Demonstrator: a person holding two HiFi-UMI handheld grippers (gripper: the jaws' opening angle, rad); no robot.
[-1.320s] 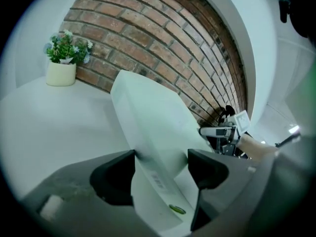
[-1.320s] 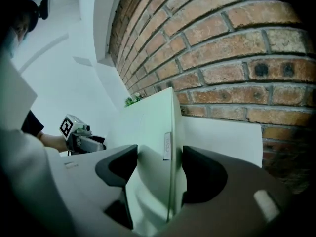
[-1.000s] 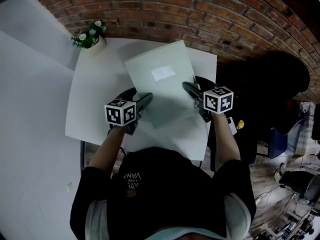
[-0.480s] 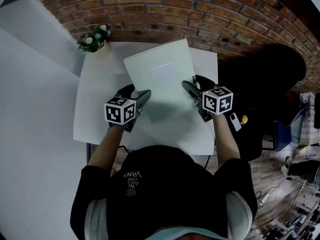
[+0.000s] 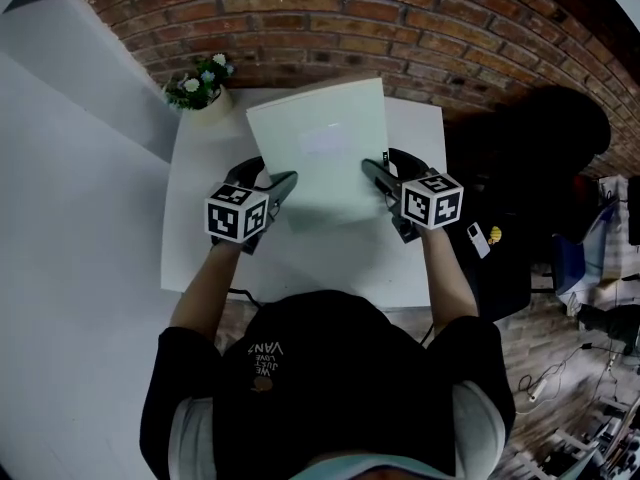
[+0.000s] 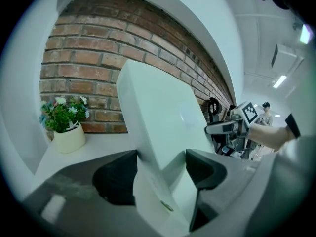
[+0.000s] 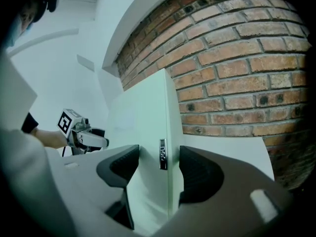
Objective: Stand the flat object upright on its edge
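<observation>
A white flat slab [image 5: 320, 148], thin like a closed laptop, leans up from the white table [image 5: 200, 253] with its far edge raised toward the brick wall. My left gripper [image 5: 285, 183] is on the slab's left edge and my right gripper [image 5: 372, 171] on its right edge. In the left gripper view the slab [image 6: 163, 117] fills the gap of the left gripper [image 6: 161, 158], both pads against it. In the right gripper view the slab's edge [image 7: 148, 122], with a small metal label, sits in the right gripper [image 7: 159, 154]. Both pairs of jaws are closing on the slab.
A small potted plant [image 5: 203, 86] stands at the table's far left corner, close to the brick wall [image 5: 400, 18]. A dark bulky object [image 5: 530, 168] sits right of the table with a small white device [image 5: 478, 238] on it. A person [image 6: 266, 113] stands far off.
The slab has tipped up steeper, its near edge drawn back toward the wall. Both grippers have moved forward with it.
</observation>
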